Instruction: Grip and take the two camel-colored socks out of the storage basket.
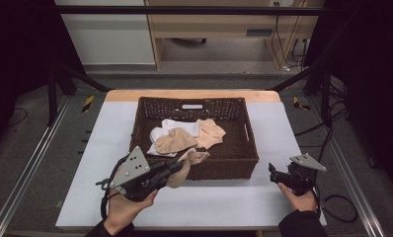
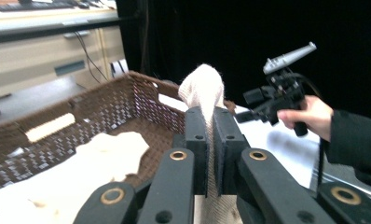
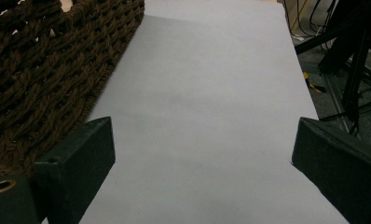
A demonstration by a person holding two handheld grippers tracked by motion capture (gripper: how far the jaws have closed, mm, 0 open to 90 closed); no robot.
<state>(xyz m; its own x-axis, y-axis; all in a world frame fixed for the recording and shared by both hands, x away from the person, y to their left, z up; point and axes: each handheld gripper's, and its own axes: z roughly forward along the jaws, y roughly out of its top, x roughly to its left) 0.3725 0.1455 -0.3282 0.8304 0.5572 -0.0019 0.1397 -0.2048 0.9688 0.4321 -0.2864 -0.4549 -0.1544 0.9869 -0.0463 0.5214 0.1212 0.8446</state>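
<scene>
A white table (image 1: 263, 192) is seen w/ a brown wicker basket (image 1: 234, 163) near its far edge, pale socks (image 1: 177, 136) piled inside. At the basket's near-left corner, a beige sock (image 2: 203, 91) is clamped by the left gripper (image 2: 210, 140). Right gripper (image 3: 202, 154) is held w/ jaws wide apart by the near-right corner, nothing between.

Pale grey sheet (image 1: 263, 197) covering my desk (image 1: 194, 95), bare wood strip showing along its far edge, dark brown woven basket (image 1: 234, 163) standing on the sheet at the middle, open grey surface to either side of it
</scene>
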